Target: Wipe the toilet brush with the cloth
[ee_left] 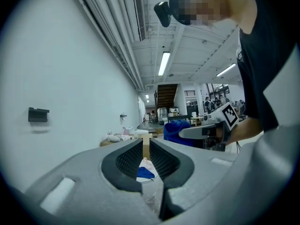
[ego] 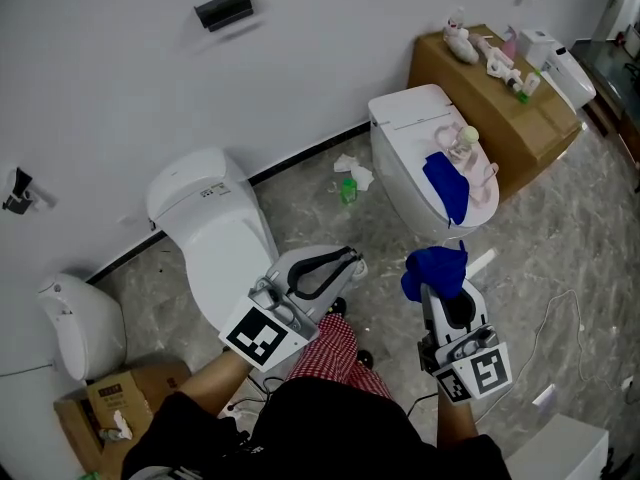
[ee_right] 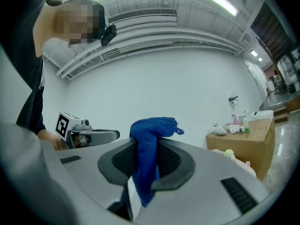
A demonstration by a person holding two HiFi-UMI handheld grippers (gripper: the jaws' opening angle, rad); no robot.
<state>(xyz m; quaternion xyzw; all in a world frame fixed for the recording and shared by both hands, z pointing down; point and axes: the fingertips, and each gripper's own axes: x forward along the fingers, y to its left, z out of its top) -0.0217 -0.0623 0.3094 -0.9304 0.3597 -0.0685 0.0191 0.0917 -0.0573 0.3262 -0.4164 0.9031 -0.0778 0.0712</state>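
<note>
The looped-pile blue cloth (ee_right: 152, 127) hangs clamped between the ribbed black pads (ee_right: 123, 160) of the smooth grey right tool (ee_right: 146, 148), its bunched top standing above the tips and a limp tail drooping below (a stray thread pokes from one corner). The matching left tool (ee_left: 146, 150), level beside it, holds its jaws a narrow slit apart with nothing between them

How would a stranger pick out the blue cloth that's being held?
Find the white toilet beside the brown cardboard box. Below it in the head view, the right gripper clamps a bunched blue cloth. The other blue cloth lies on that toilet's lid; this one is gripped.
</note>
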